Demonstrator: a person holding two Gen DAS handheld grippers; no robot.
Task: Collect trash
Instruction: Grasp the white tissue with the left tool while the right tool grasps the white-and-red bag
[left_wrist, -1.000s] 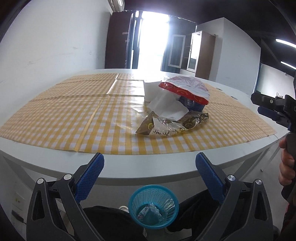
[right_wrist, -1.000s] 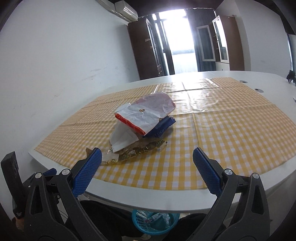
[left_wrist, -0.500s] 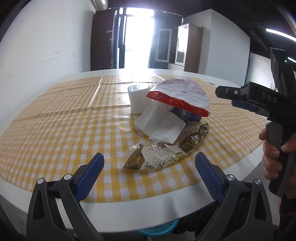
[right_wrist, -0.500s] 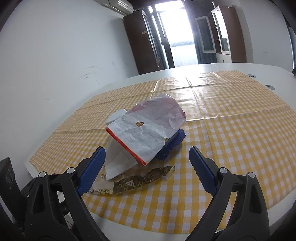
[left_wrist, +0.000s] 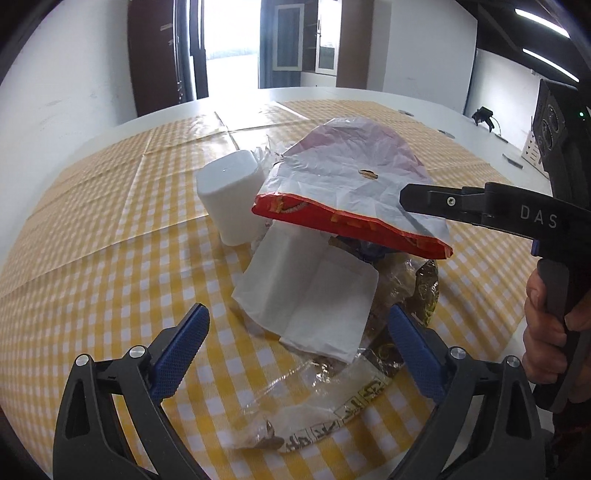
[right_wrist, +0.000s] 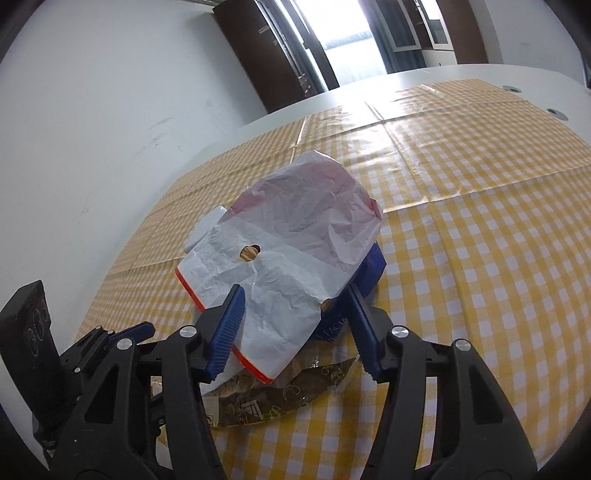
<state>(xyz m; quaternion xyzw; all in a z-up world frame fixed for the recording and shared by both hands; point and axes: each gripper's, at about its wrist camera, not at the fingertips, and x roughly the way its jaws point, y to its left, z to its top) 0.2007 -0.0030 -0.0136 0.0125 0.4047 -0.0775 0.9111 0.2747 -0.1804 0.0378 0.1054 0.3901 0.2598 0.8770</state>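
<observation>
A white tabletop (left_wrist: 424, 107) with a rounded edge carries a glossy yellow-and-white checked cloth (left_wrist: 92, 280) that shows fold lines and reflects the bright light from the tall window (left_wrist: 231, 40) at the far end of the room. Dark brown cabinets (left_wrist: 162, 55) stand beside the window, and a plain white wall (right_wrist: 92, 92) runs along one side of the tabletop.

The trash lies in one pile near the front edge of the cloth. On top is a crumpled white plastic bag with a red-orange rim (right_wrist: 291, 251). Under it there is a dark blue box (right_wrist: 369, 273), a folded white paper napkin (left_wrist: 306, 295) and a brown-and-clear printed wrapper (left_wrist: 351, 398), which lies flat on the cloth. A white rounded container (left_wrist: 231, 195) stands upright just beside the pile, on its far side.

The left claw (left_wrist: 299, 354) is open and hangs over the napkin and the wrapper, with nothing gripped. The right claw (right_wrist: 295, 328) has the near end of the white bag between its blue pads; its jaws are closing, and the pads do not yet press on the bag. A hand (left_wrist: 550, 325) holds the handle of the right claw
</observation>
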